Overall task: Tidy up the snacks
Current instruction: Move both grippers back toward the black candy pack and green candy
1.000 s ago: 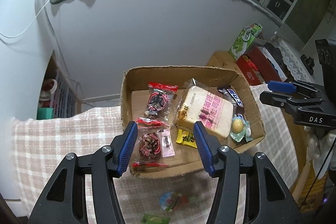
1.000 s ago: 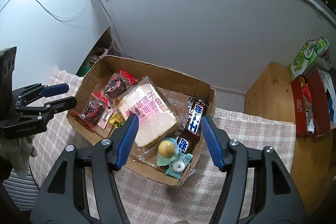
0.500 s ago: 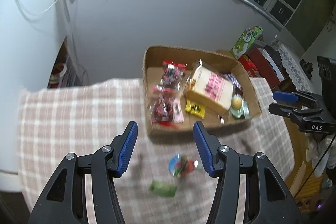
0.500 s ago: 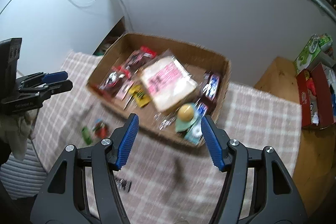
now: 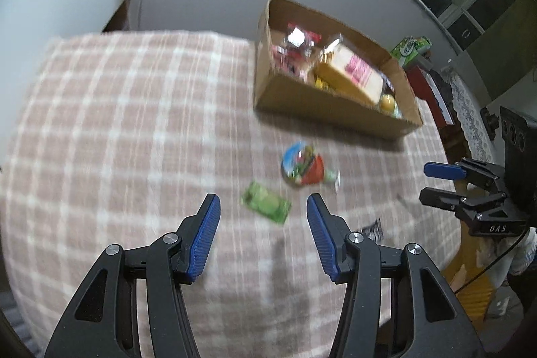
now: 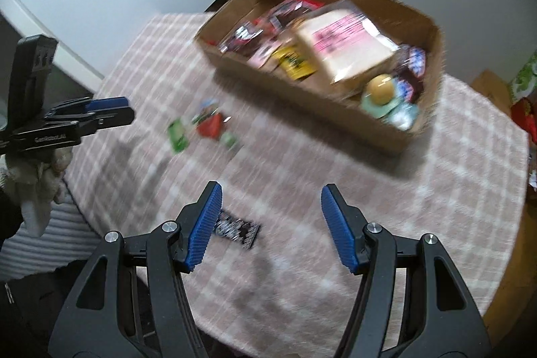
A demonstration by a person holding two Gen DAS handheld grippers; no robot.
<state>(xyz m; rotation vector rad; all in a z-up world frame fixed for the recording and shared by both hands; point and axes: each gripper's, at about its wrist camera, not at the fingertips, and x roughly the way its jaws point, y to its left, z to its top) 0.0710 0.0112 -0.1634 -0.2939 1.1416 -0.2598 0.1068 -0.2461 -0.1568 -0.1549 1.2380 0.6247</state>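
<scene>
Both grippers have pulled back from over the cardboard box (image 5: 335,109) in the last second, and the loose snacks on the checked tablecloth (image 5: 117,130) have come into view. The left gripper (image 5: 263,235) hangs wide open and empty, lined up on the green packet (image 5: 266,203), with the round red-and-blue packet (image 5: 303,165) just beyond it. The right gripper (image 6: 268,225) is equally open, holding nothing; a dark wrapped bar (image 6: 236,228) lies beside its left finger. The box already holds bread, candy bars and small red packets, so I'd say the remaining work is these three strays, the green packet likely first.
</scene>
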